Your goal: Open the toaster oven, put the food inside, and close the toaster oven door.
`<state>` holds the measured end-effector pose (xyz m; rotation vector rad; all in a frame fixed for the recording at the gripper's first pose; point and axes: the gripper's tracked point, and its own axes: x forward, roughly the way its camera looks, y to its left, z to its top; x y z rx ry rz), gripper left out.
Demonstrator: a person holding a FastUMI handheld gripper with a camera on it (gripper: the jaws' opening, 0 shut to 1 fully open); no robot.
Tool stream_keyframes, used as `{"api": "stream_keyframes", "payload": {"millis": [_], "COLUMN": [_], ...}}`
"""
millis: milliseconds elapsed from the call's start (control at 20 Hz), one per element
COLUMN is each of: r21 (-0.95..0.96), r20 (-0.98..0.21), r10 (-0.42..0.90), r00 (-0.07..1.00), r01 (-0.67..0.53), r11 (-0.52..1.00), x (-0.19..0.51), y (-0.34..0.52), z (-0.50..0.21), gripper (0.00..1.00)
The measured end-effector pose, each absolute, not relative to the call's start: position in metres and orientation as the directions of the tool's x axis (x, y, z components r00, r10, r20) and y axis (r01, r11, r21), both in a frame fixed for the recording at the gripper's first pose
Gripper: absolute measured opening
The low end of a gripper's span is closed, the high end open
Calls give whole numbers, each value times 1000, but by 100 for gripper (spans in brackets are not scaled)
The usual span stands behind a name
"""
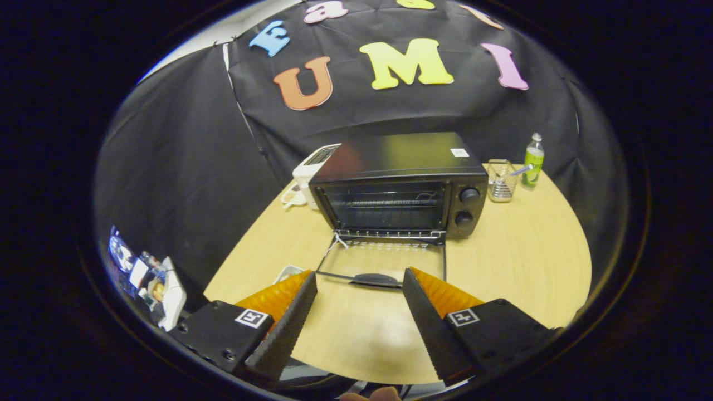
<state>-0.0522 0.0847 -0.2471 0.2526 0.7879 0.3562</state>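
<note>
Black metal toaster oven stood on the pale wooden worktop, glass door dropped open; before it the tool gaped apart, empty.

The wooden table carries a toaster oven, wire basket and bottle.

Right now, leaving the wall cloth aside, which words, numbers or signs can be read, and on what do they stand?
No text can be read.
White sticker on the toaster oven top: too small.
Green bottle label: blurred.
Oven knobs: no legible marks.
Gripper, open and empty just short of the lowered door's handle: square coded markers, no words.
</note>
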Motion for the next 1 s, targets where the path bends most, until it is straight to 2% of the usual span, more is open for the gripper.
{"api": "stream_keyframes", "payload": {"millis": [300, 500, 800, 1000], "r21": [517, 673, 730, 731], "r20": [-665, -659, -662, -674], "r10": [524, 643, 713, 722], "r00": [532, 390, 232, 153], "r01": [-178, -77, -15, 4], "r11": [837, 736, 683, 682], "x": [-67, -77, -79, -75], "y": [96, 133, 183, 211], "z": [-244, -266, -313, -342], "gripper": [100, 100, 98, 92]}}
